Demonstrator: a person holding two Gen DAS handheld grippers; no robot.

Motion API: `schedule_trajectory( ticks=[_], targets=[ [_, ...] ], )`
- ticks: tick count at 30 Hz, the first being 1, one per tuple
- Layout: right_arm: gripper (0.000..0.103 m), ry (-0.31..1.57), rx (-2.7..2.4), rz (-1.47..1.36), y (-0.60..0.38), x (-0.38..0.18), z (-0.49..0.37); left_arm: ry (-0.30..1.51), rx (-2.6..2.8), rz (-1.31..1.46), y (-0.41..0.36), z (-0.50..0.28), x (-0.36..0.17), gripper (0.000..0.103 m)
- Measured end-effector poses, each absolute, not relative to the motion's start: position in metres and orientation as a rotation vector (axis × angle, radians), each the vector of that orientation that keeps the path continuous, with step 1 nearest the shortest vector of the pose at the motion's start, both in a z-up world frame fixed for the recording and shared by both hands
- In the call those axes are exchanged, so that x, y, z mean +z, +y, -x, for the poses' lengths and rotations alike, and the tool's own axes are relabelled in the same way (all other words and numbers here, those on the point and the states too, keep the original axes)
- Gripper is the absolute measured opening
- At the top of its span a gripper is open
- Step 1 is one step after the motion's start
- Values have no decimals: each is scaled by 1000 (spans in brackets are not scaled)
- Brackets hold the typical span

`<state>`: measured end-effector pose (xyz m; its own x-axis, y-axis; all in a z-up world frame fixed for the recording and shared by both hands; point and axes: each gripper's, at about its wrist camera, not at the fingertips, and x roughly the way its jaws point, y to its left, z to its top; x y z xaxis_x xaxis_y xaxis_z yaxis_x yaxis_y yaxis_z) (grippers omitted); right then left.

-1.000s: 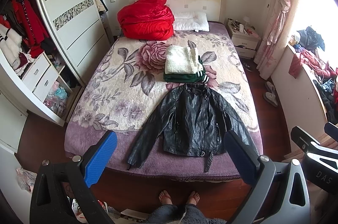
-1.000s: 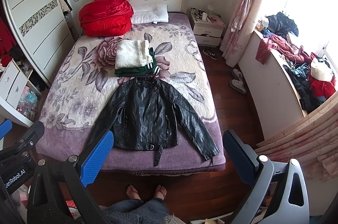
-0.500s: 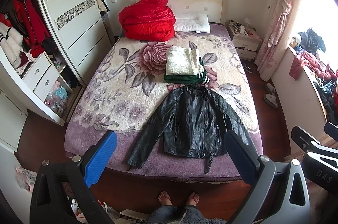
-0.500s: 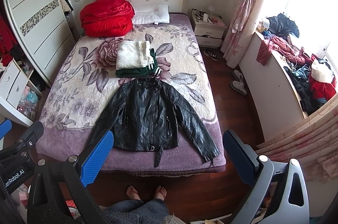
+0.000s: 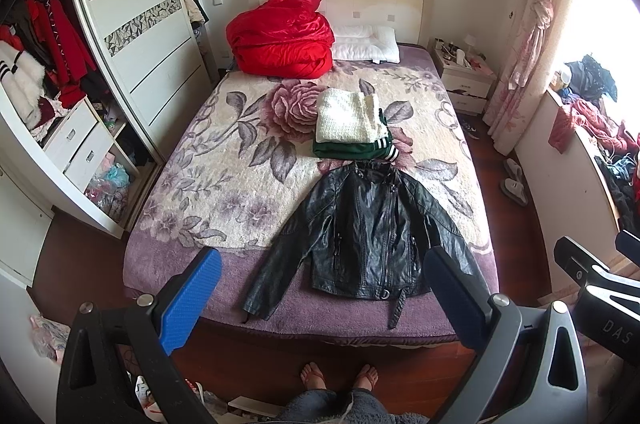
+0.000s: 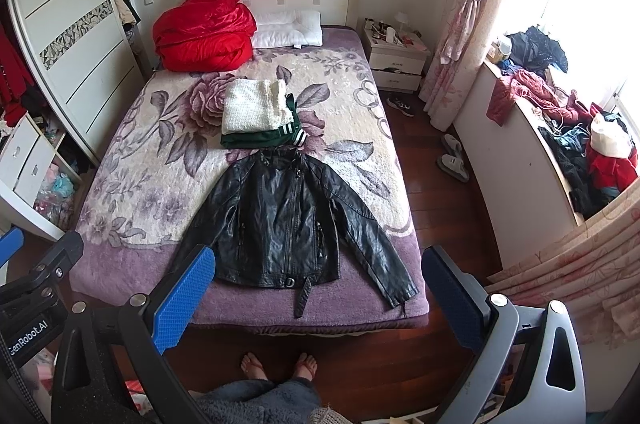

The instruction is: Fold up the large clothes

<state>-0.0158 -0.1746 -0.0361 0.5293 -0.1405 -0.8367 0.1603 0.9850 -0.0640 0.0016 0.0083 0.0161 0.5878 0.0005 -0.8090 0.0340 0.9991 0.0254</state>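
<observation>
Flat on the near end of the bed [image 5: 192,184] lies the black leather jacket [image 5: 368,232], front side up, zipped, collar toward the headboard and hem toward the foot edge. Its sleeves splay out and down; the cuff on the wardrobe side reaches the purple border of the blanket close to the foot edge, and a loose belt strap [image 5: 398,308] hangs at that edge. The window-side sleeve [image 6: 376,252] ends near the bed's corner on that side.

Both tongs hang in the air above the floor at the foot of the bed, touching nothing. The left gripper [image 5: 320,288] has its blue pads spread wide, the jacket's hem showing between them. The right gripper [image 6: 320,284] is likewise spread wide and holds nothing.

Just beyond the collar sits a folded stack: a white knit [image 5: 348,116] on top of a green garment with striped cuffs [image 5: 352,150], the stack nearly touching the collar. Farther back, a red quilt [image 5: 280,38] and a white pillow [image 5: 368,42] rest against the headboard. Bare blanket stretches broadly on the wardrobe side of the jacket; the window side has only a narrower strip before the edge.

Wooden floor runs along the window side, with slippers [image 6: 452,158] on it. The person's bare feet [image 6: 278,366] stand at the foot of the bed.
</observation>
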Motion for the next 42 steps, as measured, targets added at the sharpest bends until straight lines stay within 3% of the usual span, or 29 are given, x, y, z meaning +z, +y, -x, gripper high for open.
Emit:
schedule_trajectory(
  ticks=[32, 42],
  targets=[
    [103, 993, -181, -28, -164, -31, 9, 932, -26, -30, 12, -8, 19, 103],
    [103, 1026, -222, -40, -138, -17, -36, 974, -71, -11, 27, -27, 5, 103]
  ],
)
